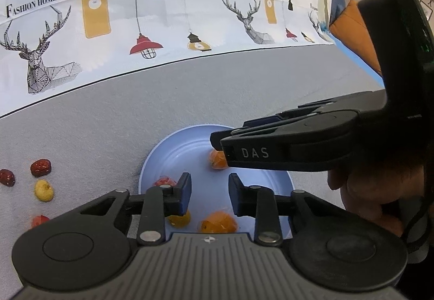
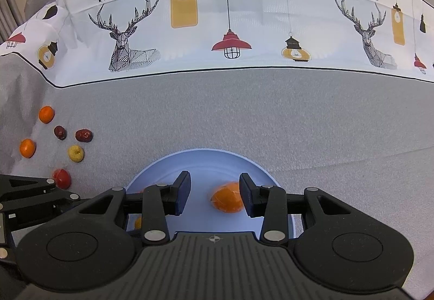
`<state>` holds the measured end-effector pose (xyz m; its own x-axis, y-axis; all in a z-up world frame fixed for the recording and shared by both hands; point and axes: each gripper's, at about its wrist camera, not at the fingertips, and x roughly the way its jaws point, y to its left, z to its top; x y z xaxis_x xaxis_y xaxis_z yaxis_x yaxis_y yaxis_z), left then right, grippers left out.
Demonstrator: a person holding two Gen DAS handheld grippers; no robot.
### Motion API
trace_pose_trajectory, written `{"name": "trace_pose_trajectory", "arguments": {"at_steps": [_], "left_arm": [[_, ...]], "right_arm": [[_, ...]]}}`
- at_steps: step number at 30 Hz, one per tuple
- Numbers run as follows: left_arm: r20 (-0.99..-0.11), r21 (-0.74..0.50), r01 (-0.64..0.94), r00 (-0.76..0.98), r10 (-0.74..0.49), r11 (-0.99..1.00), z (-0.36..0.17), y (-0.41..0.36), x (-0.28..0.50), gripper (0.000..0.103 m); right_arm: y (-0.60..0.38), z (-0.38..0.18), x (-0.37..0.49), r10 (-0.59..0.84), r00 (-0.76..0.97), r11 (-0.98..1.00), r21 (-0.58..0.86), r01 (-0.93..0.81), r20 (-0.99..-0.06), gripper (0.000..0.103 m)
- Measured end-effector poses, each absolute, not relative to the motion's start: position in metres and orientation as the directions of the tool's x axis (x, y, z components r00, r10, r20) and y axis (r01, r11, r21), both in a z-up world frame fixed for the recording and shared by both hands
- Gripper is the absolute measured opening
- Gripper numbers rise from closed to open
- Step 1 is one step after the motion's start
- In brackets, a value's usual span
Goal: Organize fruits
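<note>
The task is judged partly done. Four fruits are seen on the blue plate (image 1: 173, 148) — among them an orange one (image 2: 227, 200) lying between the parted fingers of the right gripper (image 2: 214, 193), seemingly unclamped. The left gripper (image 1: 210, 193) is held apart, empty, above the plate. To the left, on the grey cloth (image 2: 244, 115), loose fruits are left — two oranges (image 2: 46, 114), two red dates (image 2: 83, 135), a yellow fruit (image 2: 75, 153), a red one (image 2: 62, 178).
</note>
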<state>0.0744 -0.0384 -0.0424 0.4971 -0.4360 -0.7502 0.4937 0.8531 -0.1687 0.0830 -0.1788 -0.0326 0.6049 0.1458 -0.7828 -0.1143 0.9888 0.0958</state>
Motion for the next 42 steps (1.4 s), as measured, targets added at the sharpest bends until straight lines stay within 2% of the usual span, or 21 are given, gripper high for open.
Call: {"name": "trace_pose_trajectory", "arguments": {"at_steps": [14,20,42], "left_arm": [[-0.735,-0.179,0.447,0.531,-0.421,0.876,-0.037,-0.03,0.078,0.026],[-0.73,-0.195,0.439,0.532,-0.429,0.877,-0.036,-0.027,0.08,0.017],[-0.745,-0.179,0.414,0.536,-0.398,0.893,-0.038,-0.028,0.081,0.017]], "right_arm": [[-0.177,-0.032,0.083,0.145,0.608,0.989,0.095,-0.114,-0.781,0.041],[-0.177,-0.033,0.082,0.145,0.608,0.989,0.095,-0.114,-0.78,0.041],[-0.177,-0.033,0.081,0.145,0.609,0.989,0.096,-0.113,-0.78,0.042]]}}
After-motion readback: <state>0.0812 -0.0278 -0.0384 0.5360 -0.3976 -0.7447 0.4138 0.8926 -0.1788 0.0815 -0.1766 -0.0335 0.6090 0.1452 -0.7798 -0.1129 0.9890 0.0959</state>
